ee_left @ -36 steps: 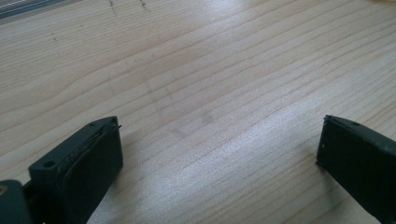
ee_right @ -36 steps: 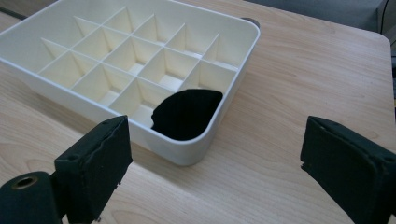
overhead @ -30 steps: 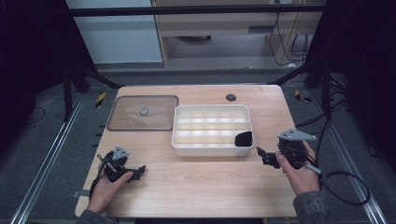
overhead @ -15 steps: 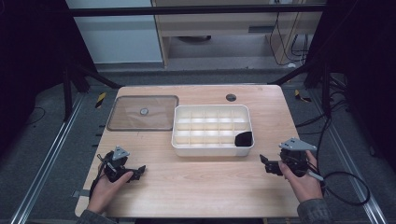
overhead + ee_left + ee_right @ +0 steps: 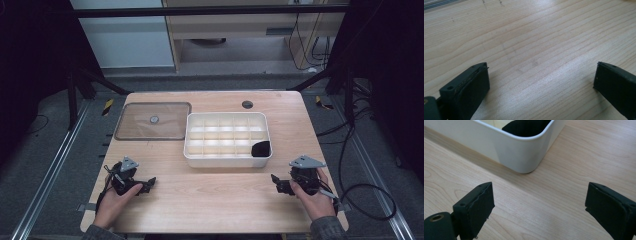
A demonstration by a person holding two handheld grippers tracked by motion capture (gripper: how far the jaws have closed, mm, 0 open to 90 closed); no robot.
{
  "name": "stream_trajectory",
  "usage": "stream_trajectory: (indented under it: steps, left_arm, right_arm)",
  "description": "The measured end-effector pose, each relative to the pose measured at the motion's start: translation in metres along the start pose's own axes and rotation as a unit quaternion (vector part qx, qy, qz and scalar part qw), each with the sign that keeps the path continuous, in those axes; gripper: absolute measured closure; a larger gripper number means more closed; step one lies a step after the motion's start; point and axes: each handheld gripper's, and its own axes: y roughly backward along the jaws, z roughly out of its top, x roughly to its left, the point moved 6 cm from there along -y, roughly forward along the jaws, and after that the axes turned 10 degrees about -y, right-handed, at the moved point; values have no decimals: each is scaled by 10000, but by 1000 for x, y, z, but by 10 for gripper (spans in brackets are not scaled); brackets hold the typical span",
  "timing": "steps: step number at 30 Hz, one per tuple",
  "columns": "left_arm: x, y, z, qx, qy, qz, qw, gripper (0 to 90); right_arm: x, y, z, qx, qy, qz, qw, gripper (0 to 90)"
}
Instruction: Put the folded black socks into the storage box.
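Two grippers, both low near the table's near edge, jaws spread wide, nothing between them. Right gripper (image 5: 280, 184) sits toward the near right corner, in the person's right hand (image 5: 312, 197); its own view looks across bare wood at the rounded near corner of the white compartment tray (image 5: 524, 157). Black object (image 5: 260, 149) lies in that tray's near right compartment, well apart from the jaws. Left gripper (image 5: 145, 184) rests toward the near left corner, jaws over bare table (image 5: 536, 50). Clear lid (image 5: 152, 121) lies flat at the far left, just beside the tray.

Judgement: grippers parked; closing the tray looks the likely step. To do it well: left gripper takes the lid by an edge, keeps it level, lowers it square onto the rim; right steadies the tray wall.
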Motion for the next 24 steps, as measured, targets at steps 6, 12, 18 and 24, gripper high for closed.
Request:
stream_trajectory:
  steps: [6,12,18,24]
  left_arm:
    - [0,0,0,-1,1,0,10000,0]
    - [0,0,0,-1,13,-3,10000,0]
    - [0,0,0,0,0,0,10000,0]
    - [0,0,0,1,0,-2,10000,0]
  right_arm:
    - [3,-5,-10,97,3,81,9999,89]
    - [9,-12,-20,195,5,130,9997,88]
    - [13,-20,-28,254,13,151,9996,84]
    - [15,-30,-31,250,-141,165,9995,80]
